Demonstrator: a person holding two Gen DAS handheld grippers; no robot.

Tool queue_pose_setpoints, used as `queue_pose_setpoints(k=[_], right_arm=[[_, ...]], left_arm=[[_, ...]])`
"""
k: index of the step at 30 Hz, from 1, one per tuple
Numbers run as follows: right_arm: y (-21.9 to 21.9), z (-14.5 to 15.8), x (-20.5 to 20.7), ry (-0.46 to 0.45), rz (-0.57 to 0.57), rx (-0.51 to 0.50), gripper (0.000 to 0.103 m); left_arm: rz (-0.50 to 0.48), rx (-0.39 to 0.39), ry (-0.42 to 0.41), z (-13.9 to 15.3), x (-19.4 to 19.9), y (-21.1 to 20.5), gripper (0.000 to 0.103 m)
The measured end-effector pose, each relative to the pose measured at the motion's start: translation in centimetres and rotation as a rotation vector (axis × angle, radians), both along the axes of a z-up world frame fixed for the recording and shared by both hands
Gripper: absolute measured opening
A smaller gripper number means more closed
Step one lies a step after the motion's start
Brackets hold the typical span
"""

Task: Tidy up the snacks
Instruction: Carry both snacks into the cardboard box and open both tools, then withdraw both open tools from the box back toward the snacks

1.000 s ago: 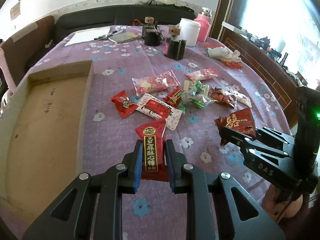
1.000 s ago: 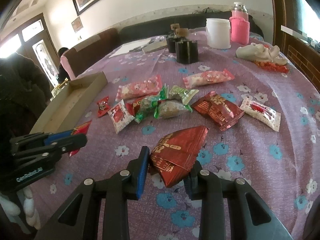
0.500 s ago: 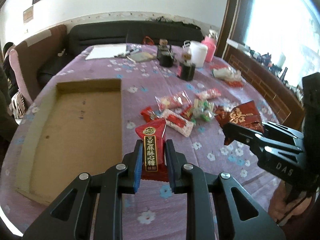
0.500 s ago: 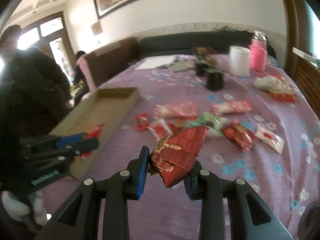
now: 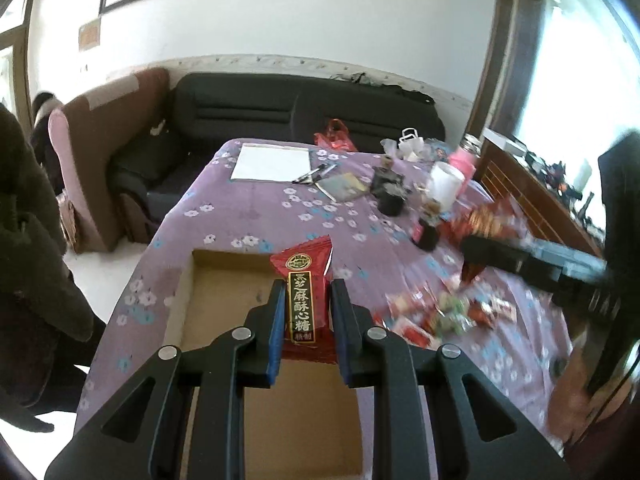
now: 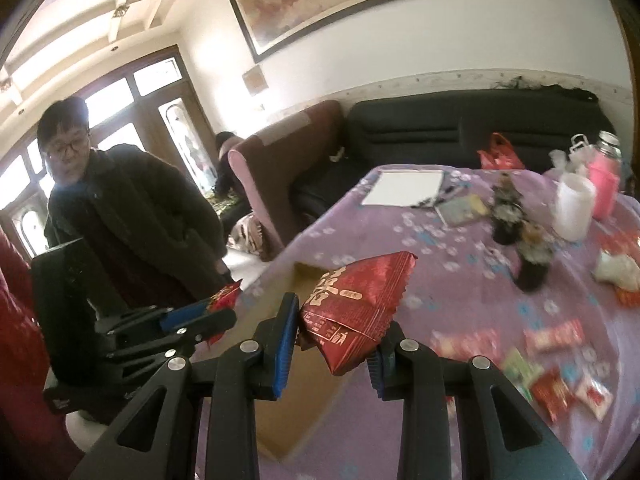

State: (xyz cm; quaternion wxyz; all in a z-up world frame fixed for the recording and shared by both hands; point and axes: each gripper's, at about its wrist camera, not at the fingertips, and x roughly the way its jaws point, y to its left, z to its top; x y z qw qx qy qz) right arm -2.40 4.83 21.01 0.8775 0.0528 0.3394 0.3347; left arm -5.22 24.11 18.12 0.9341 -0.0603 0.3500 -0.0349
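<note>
Motion blur smears the loose snacks (image 5: 444,316) on the purple flowered tablecloth (image 5: 256,208); you can't read their wrappers. Your right gripper's far end is blurred in the left view, and the cardboard tray (image 5: 224,300) is cut off by the frame bottom and your gripper bodies. Your left gripper (image 5: 308,312) is clamped nearly closed on a slim red candy bar (image 5: 303,280) with a black label strip and gold characters, held upright over the tray. Your right gripper (image 6: 334,334) pinches a bigger red crinkle-edged packet (image 6: 356,300), tilted, above the tray's near edge.
</note>
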Motion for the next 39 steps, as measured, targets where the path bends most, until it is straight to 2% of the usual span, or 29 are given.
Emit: queue_pose_setpoints(k=[3, 6, 11, 17, 21, 25, 29, 31, 32, 33, 36, 39], right_arm=[[2.4, -2.3, 2.5, 0.054, 0.005, -0.023, 0.031], [4.9, -6.4, 4.9, 0.115, 0.009, -0.066, 0.031], [8.0, -11.2, 7.5, 0.157, 0.019, -0.14, 0.031], [10.7, -15.3, 9.9, 0.175, 0.028, -0.213, 0.031], [11.4, -16.8, 11.3, 0.181, 0.027, -0.238, 0.033], [11.6, -16.8, 11.2, 0.133, 0.017, -0.261, 0.035], [10.0, -15.1, 10.5, 0.095, -0.022, -0.23, 0.053], [8.8, -14.1, 9.9, 0.081, -0.046, -0.212, 0.054], [8.1, -13.7, 9.5, 0.074, -0.058, -0.207, 0.054], [7.1, -13.3, 8.8, 0.061, -0.077, -0.203, 0.054], [5.4, -12.7, 7.5, 0.05, -0.113, -0.204, 0.056], [3.6, -12.3, 5.7, 0.058, -0.127, -0.189, 0.056]], left_arm=[[0.05, -0.025, 0.046, -2.2, 2.4, 1.8, 0.019], [0.082, -0.086, 0.112, -5.7, 5.0, 3.4, 0.019], [0.106, -0.132, 0.192, -10.2, 7.9, 4.1, 0.019], [0.12, -0.14, 0.248, -13.5, 10.5, 4.6, 0.018], [0.13, -0.128, 0.248, -14.4, 11.3, 4.9, 0.018], [0.13, -0.118, 0.232, -14.4, 11.2, 4.8, 0.019], [0.163, -0.095, 0.193, -13.4, 9.9, 4.4, 0.021], [0.185, -0.117, 0.167, -13.3, 8.6, 4.2, 0.034], [0.196, -0.128, 0.161, -13.5, 8.1, 4.2, 0.046], [0.203, -0.14, 0.161, -13.8, 7.7, 4.1, 0.048], [0.201, -0.174, 0.235, -15.1, 7.4, 4.1, 0.048], [0.224, -0.19, 0.253, -15.4, 6.7, 4.4, 0.048]])
